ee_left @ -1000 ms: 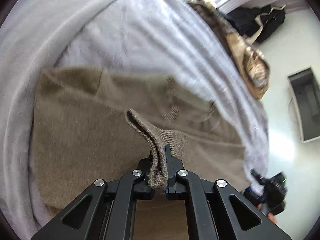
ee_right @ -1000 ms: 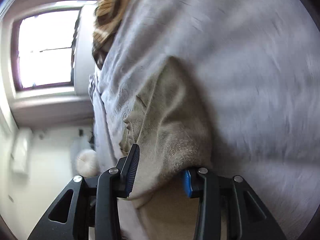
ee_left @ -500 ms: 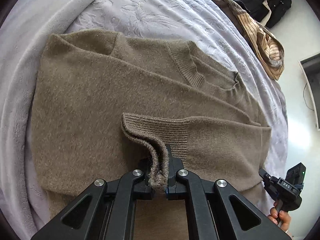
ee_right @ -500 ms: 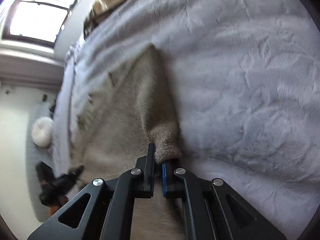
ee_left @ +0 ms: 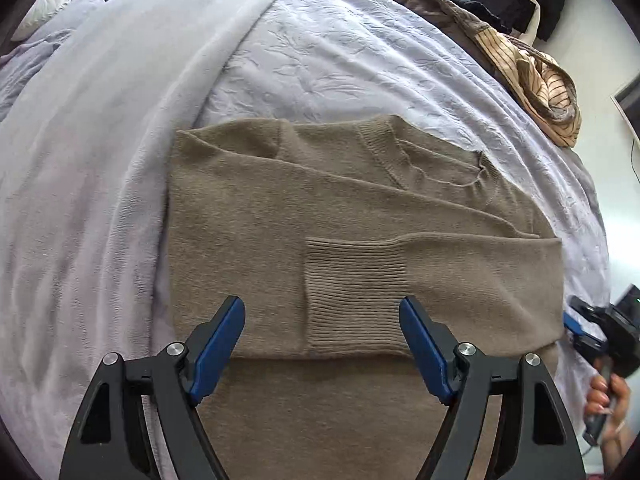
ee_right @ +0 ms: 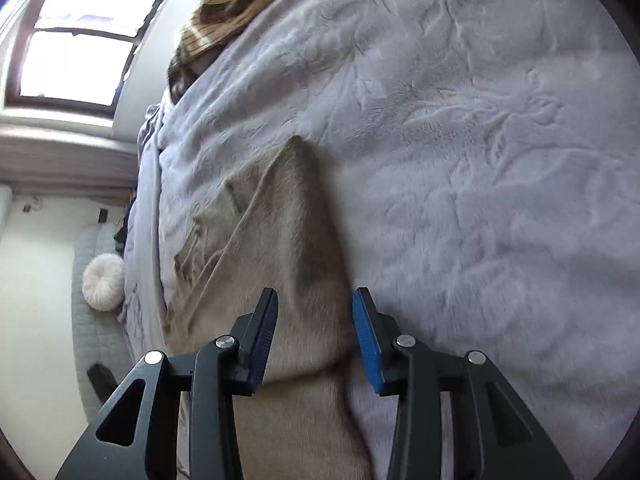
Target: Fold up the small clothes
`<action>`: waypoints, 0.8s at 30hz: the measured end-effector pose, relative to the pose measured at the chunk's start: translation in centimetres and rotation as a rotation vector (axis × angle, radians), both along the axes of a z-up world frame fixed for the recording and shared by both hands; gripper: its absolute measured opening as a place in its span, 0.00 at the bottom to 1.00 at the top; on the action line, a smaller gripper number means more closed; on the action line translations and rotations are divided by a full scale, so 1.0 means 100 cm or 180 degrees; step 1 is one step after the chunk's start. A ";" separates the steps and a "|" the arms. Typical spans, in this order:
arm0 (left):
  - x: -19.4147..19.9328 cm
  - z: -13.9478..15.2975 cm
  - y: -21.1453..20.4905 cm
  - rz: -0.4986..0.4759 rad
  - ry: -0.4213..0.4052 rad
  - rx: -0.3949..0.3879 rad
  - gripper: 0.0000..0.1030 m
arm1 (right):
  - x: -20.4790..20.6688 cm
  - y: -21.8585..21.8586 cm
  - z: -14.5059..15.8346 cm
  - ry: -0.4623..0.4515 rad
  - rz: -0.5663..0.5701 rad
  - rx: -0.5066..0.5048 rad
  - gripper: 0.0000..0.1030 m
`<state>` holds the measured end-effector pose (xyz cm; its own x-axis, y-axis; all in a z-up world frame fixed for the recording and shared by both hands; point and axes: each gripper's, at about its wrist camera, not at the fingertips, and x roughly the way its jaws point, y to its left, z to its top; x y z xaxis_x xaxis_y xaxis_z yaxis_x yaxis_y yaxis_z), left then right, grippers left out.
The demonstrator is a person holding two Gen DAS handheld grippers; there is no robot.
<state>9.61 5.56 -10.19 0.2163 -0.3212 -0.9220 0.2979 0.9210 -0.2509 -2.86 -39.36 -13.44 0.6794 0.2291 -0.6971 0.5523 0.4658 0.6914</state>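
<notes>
**Ann:** Gone is the pinch on that ribbed cuff (ee_left: 354, 296): half a second back the left gripper (ee_left: 322, 344) had it clamped, now its jaws stand wide apart with nothing between them, and the cuff lies flat across the chest of the brown sweater (ee_left: 280, 216).

**Ben:** And the right gripper (ee_right: 314, 330) has let go too. It was closed on the sweater's side edge; now the jaws are partly open, straddling that folded edge, and they look to be holding nothing.

**Ann:** So where does the fold stand? The sweater is spread on the bed (ee_left: 320, 60), neckline (ee_left: 432, 160) away from the left camera. Both sleeves look tucked in across the body, making a tidy rectangle.

**Ben:** By that reckoning the sleeve stage is done. What seems left is bringing the hem up toward the collar, once or twice, to finish a compact bundle. The hem itself runs out of view under the left gripper, so its state can't be judged.

**Ann:** Around it: pale embossed bedspread with a plush blanket (ee_left: 100, 160) just beside the sweater's left edge, and a heap of striped clothes (ee_left: 536, 80) well apart at the far corner.

**Ben:** Nothing lies on the sweater. The right gripper sitting beside its edge is the only thing near the folding path.
</notes>
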 end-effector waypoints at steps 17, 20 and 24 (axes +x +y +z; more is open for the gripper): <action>-0.006 -0.026 -0.009 -0.0034 -0.0060 0.0752 0.77 | 0.048 0.035 0.009 0.0908 0.0425 -0.1033 0.17; -0.012 -0.018 0.000 -0.0004 -0.0032 0.0753 0.77 | 0.040 0.045 0.022 0.0943 0.0348 -0.1132 0.17; -0.019 -0.008 0.002 -0.0004 -0.0053 0.0685 0.77 | 0.029 0.061 0.044 0.0691 0.0502 -0.1210 0.17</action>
